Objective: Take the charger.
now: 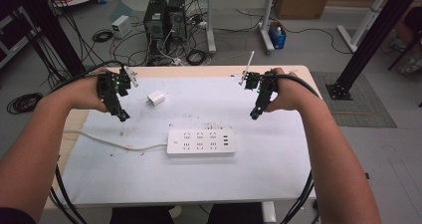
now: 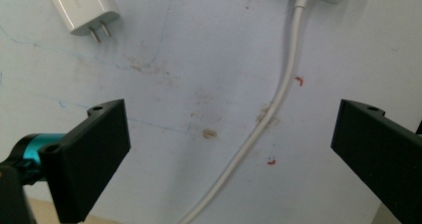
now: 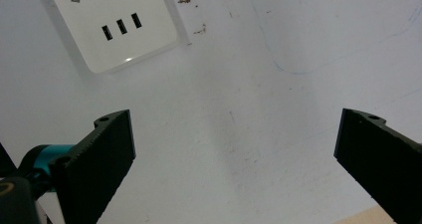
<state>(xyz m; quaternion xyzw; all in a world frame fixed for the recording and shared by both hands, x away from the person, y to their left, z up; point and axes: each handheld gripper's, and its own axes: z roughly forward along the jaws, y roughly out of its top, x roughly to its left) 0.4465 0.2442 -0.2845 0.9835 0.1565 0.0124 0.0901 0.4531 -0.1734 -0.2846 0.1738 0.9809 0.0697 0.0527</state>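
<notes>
On the tabletop (image 1: 278, 174), under a pale, stained cover, we list a white power strip (image 1: 200, 143) lying flat near the middle, its sockets facing up and three small slots at its right end. Its white cord (image 1: 114, 143) leaves the left end and runs off toward the left edge; in the left gripper view the cord (image 2: 268, 114) curves down between the two black fingers without touching either. A white plug adapter (image 1: 156, 98) lies apart from the strip, up and to its left, just right of the left gripper (image 1: 122, 115); in the left gripper view the adapter (image 2: 82, 7) lies on its side at the upper left, its two metal prongs bare. We hold the left gripper (image 2: 231, 149) above the cover with its fingers spread wide and nothing between them but the cord below. We hold the right gripper (image 1: 256, 115) up and to the right of the strip, angled down; its fingers (image 3: 99, 159) also stand wide and grip nothing. In the right gripper view the strip's slotted end (image 3: 114, 27) sits at the upper left, well clear of the fingers.
</notes>
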